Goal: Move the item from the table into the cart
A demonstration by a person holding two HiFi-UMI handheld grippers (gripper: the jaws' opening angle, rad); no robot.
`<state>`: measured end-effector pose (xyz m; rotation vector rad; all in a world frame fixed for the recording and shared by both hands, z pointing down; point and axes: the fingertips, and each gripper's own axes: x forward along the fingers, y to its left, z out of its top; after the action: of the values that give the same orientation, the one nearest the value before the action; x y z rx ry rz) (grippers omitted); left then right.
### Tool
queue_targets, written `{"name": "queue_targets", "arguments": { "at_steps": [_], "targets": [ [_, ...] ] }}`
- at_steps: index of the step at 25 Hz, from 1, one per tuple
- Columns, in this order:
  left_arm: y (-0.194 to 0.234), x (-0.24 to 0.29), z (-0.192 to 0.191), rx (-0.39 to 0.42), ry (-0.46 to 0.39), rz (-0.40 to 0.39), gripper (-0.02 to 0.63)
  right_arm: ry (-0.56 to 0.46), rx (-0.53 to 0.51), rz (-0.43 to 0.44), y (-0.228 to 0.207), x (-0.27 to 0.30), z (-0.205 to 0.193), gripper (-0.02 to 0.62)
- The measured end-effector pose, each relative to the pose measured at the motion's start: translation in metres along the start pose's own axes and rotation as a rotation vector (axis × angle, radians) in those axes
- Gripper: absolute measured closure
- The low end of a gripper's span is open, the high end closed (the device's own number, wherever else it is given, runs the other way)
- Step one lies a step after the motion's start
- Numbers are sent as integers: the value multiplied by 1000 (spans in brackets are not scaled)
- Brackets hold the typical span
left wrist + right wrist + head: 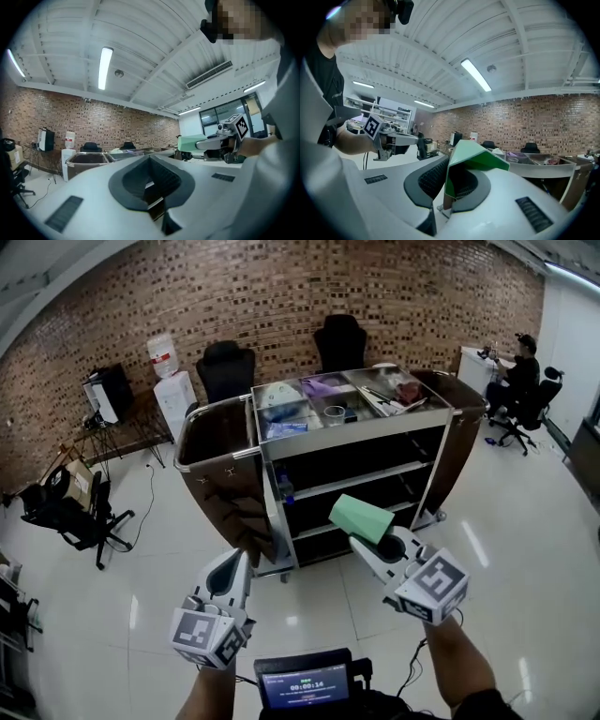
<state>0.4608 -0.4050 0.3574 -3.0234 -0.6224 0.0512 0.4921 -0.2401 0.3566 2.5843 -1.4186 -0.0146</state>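
The floor point(525, 549) is glossy white tile that mirrors the lights. At twelve o'clock, the wall point(281, 296) is rough brick. The cart point(352, 423) has a bright metal frame — its brown side bags point(225, 474) look sleek. The green item point(361, 518) is thin and matt. The left gripper point(228, 570) and right gripper point(367, 538) are smooth white plastic.

Two grippers are in view: the left gripper point(229, 564) and the right gripper point(367, 540). There is one green box point(362, 517) and one cart point(349, 431). Two brown bags hang on the cart, the left bag point(217, 465) and the right bag point(461, 432). Behind it stand two black armchairs, the nearer armchair point(225, 369) and the farther armchair point(339, 341). One water dispenser point(176, 397) carries one bottle point(162, 354). One person point(517, 371) sits at the back. One small screen point(305, 686) shows at the bottom edge.
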Motion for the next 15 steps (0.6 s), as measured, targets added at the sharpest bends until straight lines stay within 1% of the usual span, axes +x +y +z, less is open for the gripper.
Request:
{"name": "queue_targets", "arguments": {
  "at_steps": [2, 5, 6, 8, 9, 10, 13, 14, 15],
  "targets": [
    [26, 63, 10, 15, -20, -33, 606, -13, 14, -41, -55, 33, 3, 595],
    [64, 172, 43, 9, -27, -69, 606, -27, 47, -79, -158, 80, 22, 595],
    [75, 193, 48, 8, -27, -83, 606, -19, 46, -93, -177, 93, 24, 595],
    [93, 213, 42, 11, -20, -112, 606, -11, 42, -122, -191, 111, 21, 595],
    [96, 228, 41, 14, -9, -122, 606, -14, 43, -135, -204, 115, 21, 595],
    [95, 254, 43, 17, 3, -130, 606, -16, 46, -146, -228, 116, 22, 595],
    [75, 367, 63, 21, 26, -150, 606, -11, 58, -154, -338, 114, 28, 595],
    [67, 398, 69, 24, 32, -160, 606, -9, 58, -154, -368, 112, 29, 595],
    [63, 414, 70, 29, 35, -171, 606, -8, 57, -156, -382, 112, 28, 595]
  ]
}}
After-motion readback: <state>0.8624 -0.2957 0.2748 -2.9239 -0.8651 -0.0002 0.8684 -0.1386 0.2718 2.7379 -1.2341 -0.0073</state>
